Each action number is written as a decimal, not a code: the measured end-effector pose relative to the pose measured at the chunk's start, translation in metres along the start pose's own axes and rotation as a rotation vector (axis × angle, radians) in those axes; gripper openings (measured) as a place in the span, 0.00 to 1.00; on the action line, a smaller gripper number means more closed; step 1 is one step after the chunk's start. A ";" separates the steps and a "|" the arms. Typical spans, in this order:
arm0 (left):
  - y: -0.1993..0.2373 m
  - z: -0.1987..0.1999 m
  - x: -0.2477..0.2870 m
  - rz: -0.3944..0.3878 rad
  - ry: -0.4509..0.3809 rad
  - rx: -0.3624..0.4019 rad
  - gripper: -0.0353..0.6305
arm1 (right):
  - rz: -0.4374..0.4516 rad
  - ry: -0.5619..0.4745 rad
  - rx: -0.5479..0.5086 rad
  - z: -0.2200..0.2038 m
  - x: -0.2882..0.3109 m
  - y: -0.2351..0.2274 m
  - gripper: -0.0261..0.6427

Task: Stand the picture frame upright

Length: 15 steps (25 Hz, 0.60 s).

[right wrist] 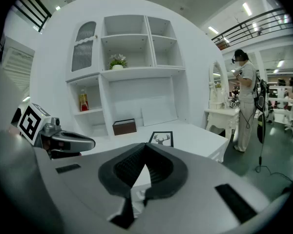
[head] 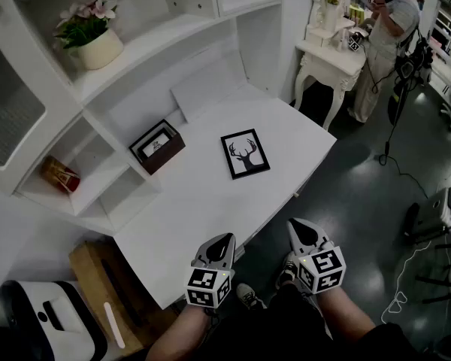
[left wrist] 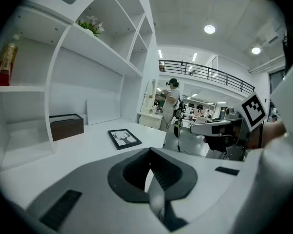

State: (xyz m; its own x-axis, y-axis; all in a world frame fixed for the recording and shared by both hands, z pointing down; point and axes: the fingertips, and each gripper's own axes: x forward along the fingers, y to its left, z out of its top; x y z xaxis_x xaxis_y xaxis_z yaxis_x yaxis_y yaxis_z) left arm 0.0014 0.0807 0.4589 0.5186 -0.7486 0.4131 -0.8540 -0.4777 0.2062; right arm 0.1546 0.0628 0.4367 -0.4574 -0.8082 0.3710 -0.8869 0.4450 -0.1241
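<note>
A black picture frame (head: pixel 245 153) with a deer-head print lies flat on the white desk (head: pixel 210 201), near its far right part. It also shows as the picture frame (left wrist: pixel 124 139) in the left gripper view and the picture frame (right wrist: pixel 161 138) in the right gripper view. My left gripper (head: pixel 219 245) and right gripper (head: pixel 304 232) hover side by side off the desk's near edge, well short of the frame. Both are shut with nothing between the jaws. The left gripper (left wrist: pixel 150 152) and right gripper (right wrist: pixel 145 149) point slightly downward toward the desk.
A dark brown box (head: pixel 157 146) sits at the desk's back left, against the white shelving. A flower pot (head: pixel 95 37) and a red bottle (head: pixel 59 174) stand on shelves. A white board (head: pixel 210 89) leans at the back. A person (head: pixel 387 40) stands by a white side table (head: pixel 331 59).
</note>
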 end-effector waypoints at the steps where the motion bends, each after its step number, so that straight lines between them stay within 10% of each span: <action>1: 0.000 0.000 0.000 0.000 -0.001 0.000 0.06 | 0.002 0.001 -0.001 0.000 0.001 0.001 0.04; 15: 0.004 -0.002 -0.001 0.005 -0.001 -0.010 0.06 | 0.012 -0.019 0.001 0.003 0.006 0.005 0.04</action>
State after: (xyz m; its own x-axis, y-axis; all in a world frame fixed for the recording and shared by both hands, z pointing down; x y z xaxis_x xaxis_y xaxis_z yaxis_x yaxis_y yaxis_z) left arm -0.0029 0.0801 0.4614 0.5147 -0.7515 0.4127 -0.8567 -0.4695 0.2136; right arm 0.1474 0.0589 0.4351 -0.4690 -0.8099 0.3523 -0.8815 0.4543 -0.1291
